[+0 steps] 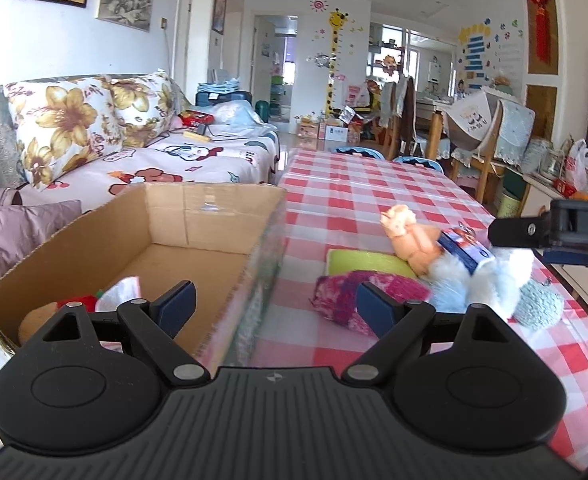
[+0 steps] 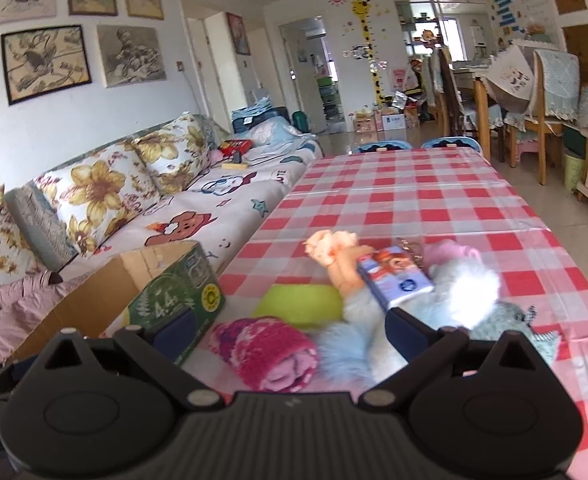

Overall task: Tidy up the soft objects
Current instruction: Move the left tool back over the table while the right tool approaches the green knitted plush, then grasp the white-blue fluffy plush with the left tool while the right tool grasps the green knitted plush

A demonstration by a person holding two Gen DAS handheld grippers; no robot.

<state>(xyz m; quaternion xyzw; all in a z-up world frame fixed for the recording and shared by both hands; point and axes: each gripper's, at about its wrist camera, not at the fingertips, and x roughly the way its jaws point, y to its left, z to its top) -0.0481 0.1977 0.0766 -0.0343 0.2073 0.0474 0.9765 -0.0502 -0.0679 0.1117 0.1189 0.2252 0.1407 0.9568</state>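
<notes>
Both the left gripper [image 1: 274,306] and right gripper [image 2: 290,326] hang with fingers apart, holding nothing. The pink knitted roll [image 2: 266,354], green sponge [image 2: 300,304] and fluffy blue-white plush toy [image 2: 446,300] lie heaped on the red checked tablecloth [image 2: 414,200], right of the open brown cardboard box [image 1: 198,220].

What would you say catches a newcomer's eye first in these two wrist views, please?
Probably the heap of soft things on the red-and-white checked tablecloth: a fluffy white-and-blue plush toy, a rolled pink-and-magenta knitted cloth and a lime-green sponge-like pad behind it. To their left stands the open brown cardboard box, with a few items already in its near corner.
</notes>
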